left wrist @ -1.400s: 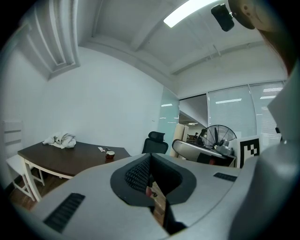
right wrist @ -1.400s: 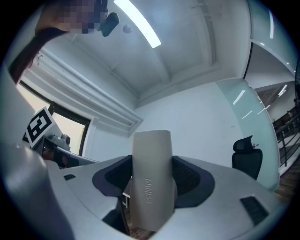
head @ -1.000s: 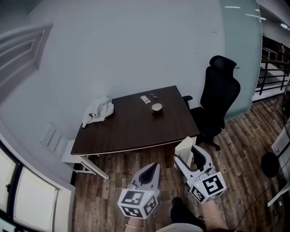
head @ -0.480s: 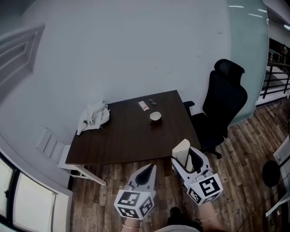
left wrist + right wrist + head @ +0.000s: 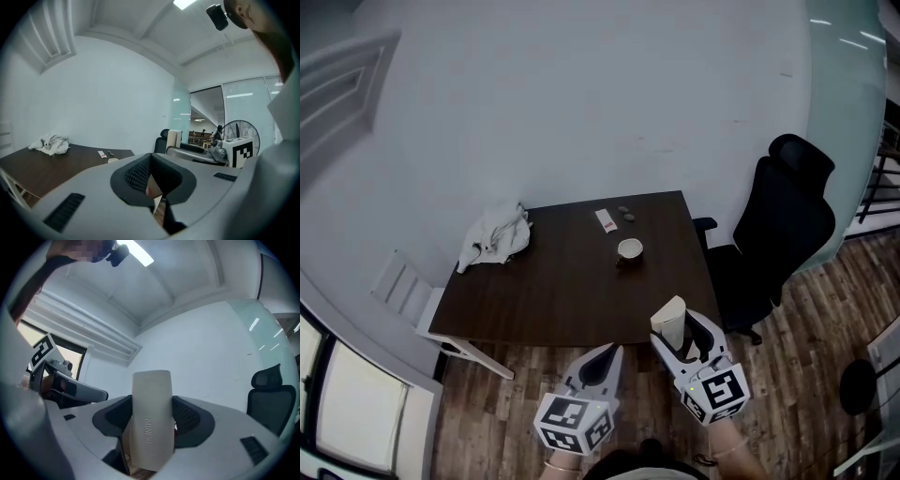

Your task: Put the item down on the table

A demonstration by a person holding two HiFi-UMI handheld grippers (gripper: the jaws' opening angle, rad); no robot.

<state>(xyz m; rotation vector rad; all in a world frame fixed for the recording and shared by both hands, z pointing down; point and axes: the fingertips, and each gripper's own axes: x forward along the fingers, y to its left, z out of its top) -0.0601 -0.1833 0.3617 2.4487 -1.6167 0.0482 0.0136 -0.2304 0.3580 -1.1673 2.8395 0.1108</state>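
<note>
One cream case (image 5: 151,413), clamped across its middle by my right claw (image 5: 679,330); I judge it stiff, light, slippery. My left claw (image 5: 150,180) is closed, empty.

The 2 grippers are held side by side low in the head view, both pointing forward and up, their marker cubes nearest the person and a bare wrist (image 5: 727,448) showing behind the right one. The left gripper (image 5: 611,350) has its 2 jaws pressed together with nothing between them. The right gripper (image 5: 684,330), slightly further forward, has its jaws clamped from both sides on an upright cream case (image 5: 667,321), which sticks out past the fingertips.
</note>
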